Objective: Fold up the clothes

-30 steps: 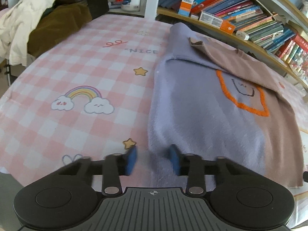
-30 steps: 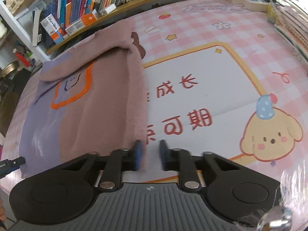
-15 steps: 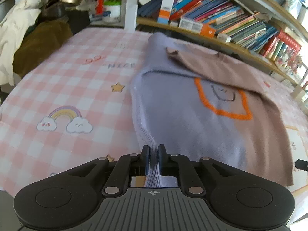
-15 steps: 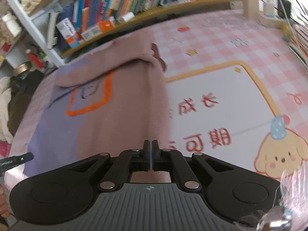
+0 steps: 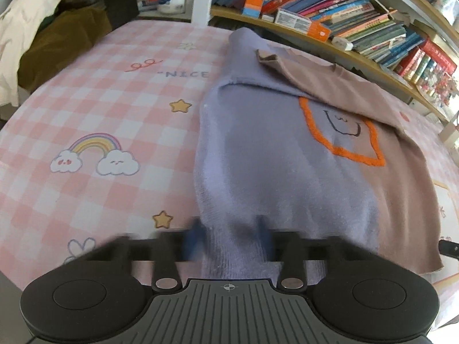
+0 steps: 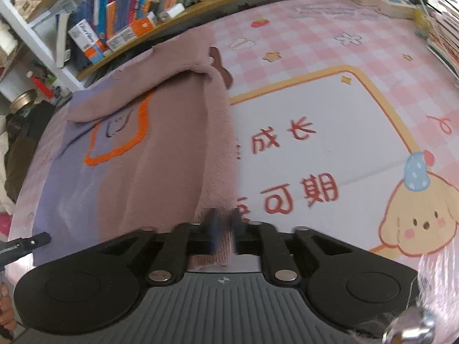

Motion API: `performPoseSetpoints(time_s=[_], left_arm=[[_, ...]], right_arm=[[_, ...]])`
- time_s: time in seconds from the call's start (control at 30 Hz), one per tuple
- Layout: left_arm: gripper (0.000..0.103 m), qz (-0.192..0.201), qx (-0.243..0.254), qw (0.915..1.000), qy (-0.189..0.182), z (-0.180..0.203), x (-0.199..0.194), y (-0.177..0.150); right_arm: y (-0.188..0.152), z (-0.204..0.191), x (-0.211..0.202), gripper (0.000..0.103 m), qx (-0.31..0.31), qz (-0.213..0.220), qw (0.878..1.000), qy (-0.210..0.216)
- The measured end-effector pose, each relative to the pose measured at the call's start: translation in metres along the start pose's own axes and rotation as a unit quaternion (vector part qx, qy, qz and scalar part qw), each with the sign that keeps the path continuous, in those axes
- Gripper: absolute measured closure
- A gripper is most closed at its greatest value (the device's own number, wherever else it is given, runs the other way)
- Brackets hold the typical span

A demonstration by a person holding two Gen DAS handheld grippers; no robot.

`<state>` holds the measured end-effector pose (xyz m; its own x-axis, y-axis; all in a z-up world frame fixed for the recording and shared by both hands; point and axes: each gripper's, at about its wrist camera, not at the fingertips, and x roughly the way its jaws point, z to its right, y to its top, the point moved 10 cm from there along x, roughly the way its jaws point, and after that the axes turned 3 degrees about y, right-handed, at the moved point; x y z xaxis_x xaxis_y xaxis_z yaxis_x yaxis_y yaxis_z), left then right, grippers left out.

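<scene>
1. Sweater of soft lilac and dusty-pink knit, with an orange-outlined patch on the chest (image 5: 287,154), is spread flat on the pink checked tablecloth (image 5: 100,109), both sleeves laid in across the body, the pink one on top.
2. Its long axis runs straight away from both claws, hem nearest them and collar towards the bookshelf (image 5: 358,23).
3. At the left, the left gripper (image 5: 229,235) is seen at the lilac hem corner; its blue-padded fingers (image 5: 192,238) stand apart, with the knit lying between them, and they are blurred.
4. Whether those pads bear on the cloth cannot be told from the blur; a wide gap is shown.
5. At the right, the right gripper (image 6: 225,229) sits at the pink hem corner, close by the sweater's right-hand edge; its fingers (image 6: 213,229) stand slightly apart, also blurred, with a tuck of pink knit between them.
6. Each claw is thus the nearer one to its own hem corner, and the garment lies wholly ahead of both.
7. It is judged that a hem-to-collar fold would be carried forward along that axis, both corners kept level.
</scene>
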<state>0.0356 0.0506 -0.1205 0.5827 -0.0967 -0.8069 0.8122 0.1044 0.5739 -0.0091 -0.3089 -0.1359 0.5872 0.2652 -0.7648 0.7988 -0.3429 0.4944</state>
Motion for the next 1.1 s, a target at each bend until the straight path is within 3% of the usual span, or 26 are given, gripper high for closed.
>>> performPoseSetpoints(time_s=[0.03,0.13,0.27,0.43,0.53,0.63,0.67,0.7,1.1], left_arm=[[0.097,0.001,0.001,1.0000,-0.001,0.001,0.000,0.000],[0.097,0.011,0.002,0.9999,-0.010,0.003,-0.006,0.004],[0.095,0.004,-0.002,0.9999,-0.011,-0.002,-0.005,0.002],[0.086,-0.015,-0.022,0.9996,-0.010,-0.012,-0.001,-0.010],[0.070,-0.017,-0.026,0.9995,-0.008,-0.015,-0.001,-0.013],[0.053,-0.014,-0.027,0.9995,-0.002,-0.018,-0.003,-0.013],[0.051,-0.013,-0.028,0.9995,-0.001,-0.020,-0.003,-0.013],[0.051,-0.012,-0.029,0.9995,0.000,-0.021,-0.003,-0.013],[0.051,-0.004,-0.028,0.9996,-0.004,-0.020,0.003,-0.006]], right_arm=[[0.003,-0.006,-0.005,0.101,-0.002,0.011,1.000,0.015],[0.011,-0.021,-0.020,0.102,-0.011,0.042,0.998,0.056],[0.005,-0.016,-0.014,0.101,-0.014,0.021,0.999,0.040],[-0.004,-0.008,-0.007,0.100,-0.003,0.004,1.000,0.029],[-0.007,-0.006,-0.007,0.100,0.001,0.004,1.000,0.024],[-0.005,-0.001,-0.010,0.085,0.005,0.013,1.000,0.011],[-0.004,0.000,-0.012,0.072,0.006,0.016,1.000,0.007],[-0.002,0.002,-0.013,0.065,0.008,0.020,1.000,0.004],[0.011,0.002,0.006,0.065,0.004,0.021,1.000,-0.009]])
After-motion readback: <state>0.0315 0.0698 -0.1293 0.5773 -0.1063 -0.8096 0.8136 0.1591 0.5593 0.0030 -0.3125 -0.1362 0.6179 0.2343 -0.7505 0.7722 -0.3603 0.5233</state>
